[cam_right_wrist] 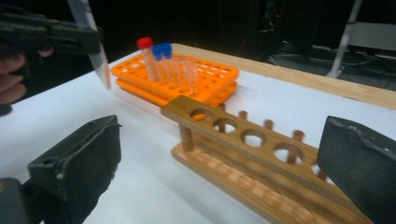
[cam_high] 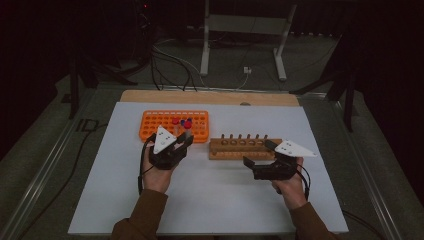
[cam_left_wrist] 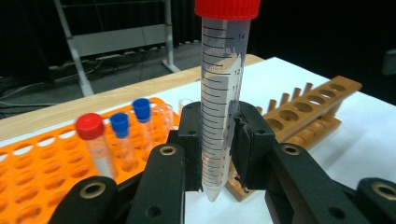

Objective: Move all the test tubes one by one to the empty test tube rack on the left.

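Holding a red-capped tube [cam_left_wrist: 223, 100] upright between its pads, the left claw [cam_high: 183, 140] is hovering just beside the orange rack [cam_high: 200, 131], where a red-capped tube [cam_left_wrist: 95, 144] and two blue-capped ones [cam_left_wrist: 122, 135] are standing. The right claw [cam_high: 260, 161] is waiting with jaws wide and nothing between them, close to the wooden rack [cam_high: 226, 148]. Judging by this, the carry from orange rack to wooden rack is under way; the next move is calling for the tube's pointed tip to be lined up over one of the wooden rack's holes and lowered straight in. Both racks are sitting on a white worktop [cam_high: 210, 200] with a wooden edge at the far side; the room behind is lying dark, with cables and a metal stand [cam_high: 245, 30] on the floor.
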Demonstrator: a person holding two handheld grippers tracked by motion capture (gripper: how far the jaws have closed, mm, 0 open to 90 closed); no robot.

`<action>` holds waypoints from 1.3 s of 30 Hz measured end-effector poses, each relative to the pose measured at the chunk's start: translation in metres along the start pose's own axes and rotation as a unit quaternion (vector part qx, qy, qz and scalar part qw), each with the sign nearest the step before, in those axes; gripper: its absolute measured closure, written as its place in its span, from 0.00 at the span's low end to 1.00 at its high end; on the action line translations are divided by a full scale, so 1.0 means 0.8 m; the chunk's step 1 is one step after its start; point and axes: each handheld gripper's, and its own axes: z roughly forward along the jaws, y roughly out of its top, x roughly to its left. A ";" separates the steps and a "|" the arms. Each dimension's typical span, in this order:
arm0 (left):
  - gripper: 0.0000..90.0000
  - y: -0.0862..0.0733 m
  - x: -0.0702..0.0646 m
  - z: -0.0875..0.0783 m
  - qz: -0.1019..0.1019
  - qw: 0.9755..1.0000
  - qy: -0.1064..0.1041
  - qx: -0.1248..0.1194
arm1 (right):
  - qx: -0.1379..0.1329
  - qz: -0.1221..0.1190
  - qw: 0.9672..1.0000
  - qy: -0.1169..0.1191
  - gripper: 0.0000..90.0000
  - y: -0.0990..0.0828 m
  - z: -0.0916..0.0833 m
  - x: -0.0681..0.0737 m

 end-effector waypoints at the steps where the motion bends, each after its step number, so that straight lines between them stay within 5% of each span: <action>1: 0.84 0.000 0.003 -0.001 0.001 1.000 0.004 -0.001 | 0.000 0.001 1.000 -0.003 0.00 -0.002 -0.001 -0.002; 19: 0.84 -0.001 0.038 0.005 0.010 0.999 0.044 -0.004 | 0.001 0.013 1.000 -0.022 0.00 -0.016 -0.014 -0.018; 39: 0.84 -0.015 0.072 0.024 -0.012 0.995 0.095 0.007 | -0.004 0.021 0.999 -0.028 0.00 -0.019 -0.021 -0.024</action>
